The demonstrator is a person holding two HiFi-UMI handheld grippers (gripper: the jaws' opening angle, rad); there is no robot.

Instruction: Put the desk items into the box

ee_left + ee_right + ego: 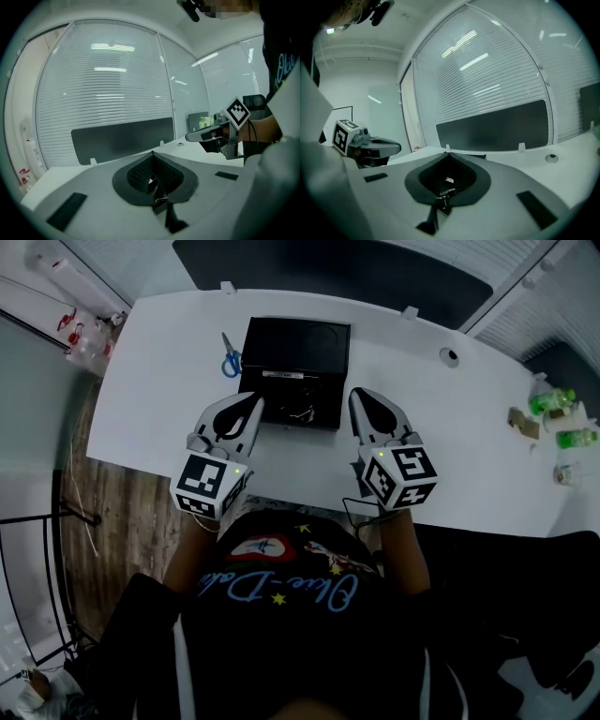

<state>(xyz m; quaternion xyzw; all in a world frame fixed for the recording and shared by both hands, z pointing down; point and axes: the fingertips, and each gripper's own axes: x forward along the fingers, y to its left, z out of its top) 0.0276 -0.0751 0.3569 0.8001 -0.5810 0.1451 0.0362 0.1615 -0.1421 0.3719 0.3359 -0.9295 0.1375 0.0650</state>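
A black open box [292, 352] stands in the middle of the white desk [450, 446], with a few small items lying in its near part. Blue-handled scissors [230, 360] lie just left of the box. My left gripper [255, 401] hovers at the box's near left corner, its jaws shut and empty, tips meeting [152, 153]. At the near right corner, my right gripper [359, 396] is shut too, with nothing held [449, 152]. Each gripper shows side-on in the other's view: the right gripper [206, 135] and the left gripper [377, 147].
Green-capped bottles [555, 404] and a brown cardboard scrap [523, 422] sit at the desk's far right. A round cable grommet [450, 356] is set in the desk behind the box. A dark screen panel [337, 273] runs along the back edge. The person stands at the front edge.
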